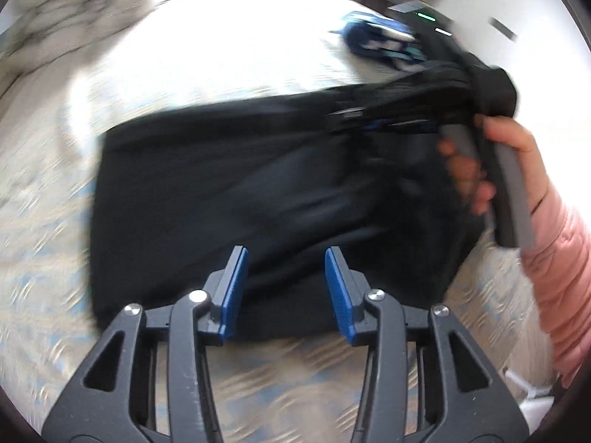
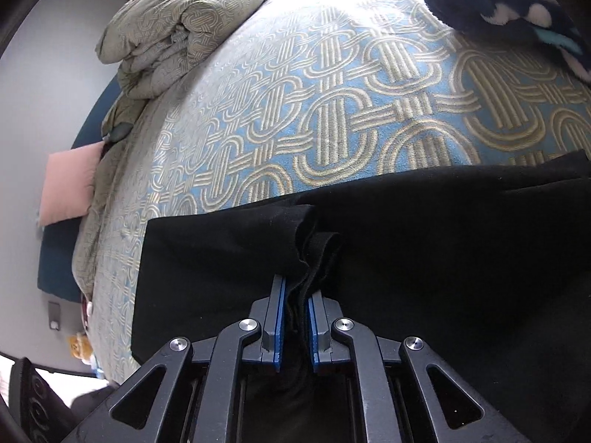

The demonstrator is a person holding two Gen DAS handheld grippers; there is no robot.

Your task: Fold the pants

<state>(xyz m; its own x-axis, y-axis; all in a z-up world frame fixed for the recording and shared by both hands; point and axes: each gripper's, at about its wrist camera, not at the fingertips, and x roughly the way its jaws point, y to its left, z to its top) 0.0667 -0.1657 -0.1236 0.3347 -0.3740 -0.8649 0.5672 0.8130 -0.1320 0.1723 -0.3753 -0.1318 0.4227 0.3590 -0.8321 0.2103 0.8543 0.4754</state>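
Black pants [image 2: 406, 243] are spread on the patterned bed [image 2: 332, 92], a bunched fold clamped between the closed fingers of the right gripper [image 2: 297, 295], while the left gripper [image 1: 286, 258] is held part-open and empty above their near edge.

— What is the room like?
— A bed [image 2: 332, 85] under a blue bedspread with a tan looped pattern, a bunched quilt [image 2: 177, 22] at its far corner, and a pale grey wall [image 2: 44, 85] behind.
— And the light?
— Bright glare across the far end of the bed.
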